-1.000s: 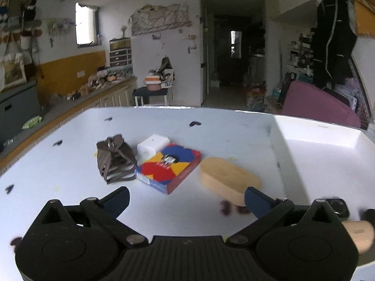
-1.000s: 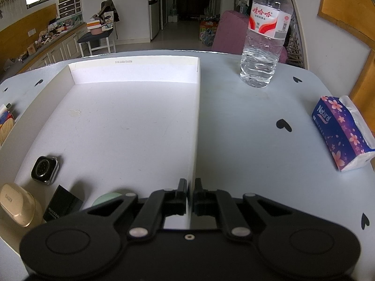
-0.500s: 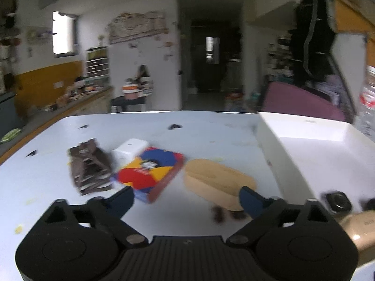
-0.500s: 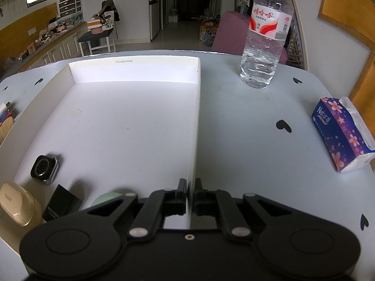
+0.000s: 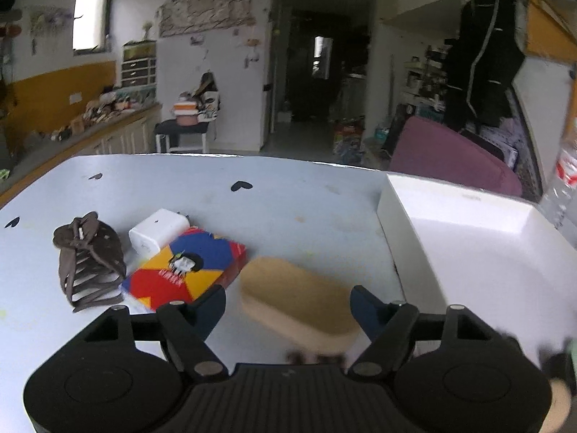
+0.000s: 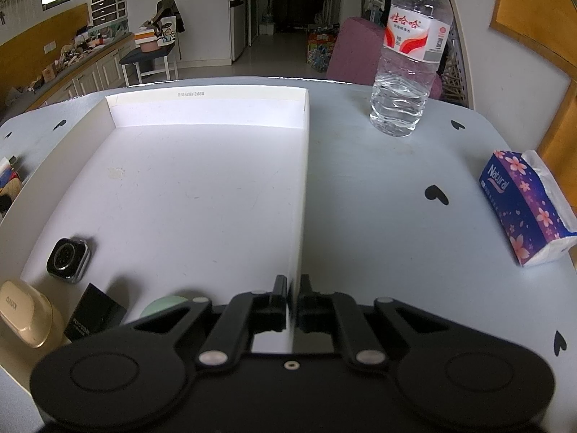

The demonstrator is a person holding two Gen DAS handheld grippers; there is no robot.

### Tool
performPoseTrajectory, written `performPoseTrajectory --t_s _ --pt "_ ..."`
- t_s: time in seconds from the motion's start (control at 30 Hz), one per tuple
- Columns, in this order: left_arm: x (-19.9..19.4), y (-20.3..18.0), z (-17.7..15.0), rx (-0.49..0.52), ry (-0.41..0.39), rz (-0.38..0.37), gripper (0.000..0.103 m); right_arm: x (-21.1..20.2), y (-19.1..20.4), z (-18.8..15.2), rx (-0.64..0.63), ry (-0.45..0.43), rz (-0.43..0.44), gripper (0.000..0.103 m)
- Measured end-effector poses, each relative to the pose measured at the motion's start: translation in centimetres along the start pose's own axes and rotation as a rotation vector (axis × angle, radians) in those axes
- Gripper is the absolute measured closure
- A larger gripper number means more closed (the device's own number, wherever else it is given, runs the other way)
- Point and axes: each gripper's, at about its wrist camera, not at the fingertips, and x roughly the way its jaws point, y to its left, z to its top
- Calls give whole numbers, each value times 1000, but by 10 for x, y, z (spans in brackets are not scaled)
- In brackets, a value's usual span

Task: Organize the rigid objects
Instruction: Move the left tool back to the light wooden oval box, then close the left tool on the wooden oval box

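**Left jaws closing around tan case; right clamped on tray wall**

Left gripper (image 5: 286, 303): jaws closing, tan oval wooden case (image 5: 299, 301) between the blue fingertips (image 5: 207, 308), not yet pressed. At 10 o'clock, colourful flat box (image 5: 187, 269), white charger block (image 5: 158, 231), brown hair claw (image 5: 90, 256). At 2 o'clock, white shallow cardboard tray (image 5: 396, 245).

Right gripper (image 6: 294, 287): closed on the tray's right wall (image 6: 301, 195). At 9 o'clock inside, smartwatch (image 6: 68, 260), beige earbud case (image 6: 25, 312), black card (image 6: 93, 312), pale green disc (image 6: 162, 305). At 1 o'clock, clear water bottle (image 6: 407, 57); at 3 o'clock, purple tissue pack (image 6: 523, 205).

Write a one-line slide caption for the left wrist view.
Left gripper, closing, straddles a tan oval case beside the white tray on the table.
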Motion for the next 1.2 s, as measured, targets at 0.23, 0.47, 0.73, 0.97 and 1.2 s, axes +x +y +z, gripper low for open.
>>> performPoseTrajectory --t_s 0.23,0.47,0.73,0.97,1.2 --pt "26 -25 23 -11 110 155 19 0 0 0 0 0 0 96" --pt "30 -24 18 -10 141 186 16 0 1 0 1 1 1 96" --pt "1 1 -1 -19 138 165 21 0 2 -1 -3 0 -2 96" --pt "3 3 -1 -9 135 140 44 0 2 -2 -7 -1 -4 96" --pt "17 -6 3 -34 131 152 58 0 3 -2 -5 0 -3 96"
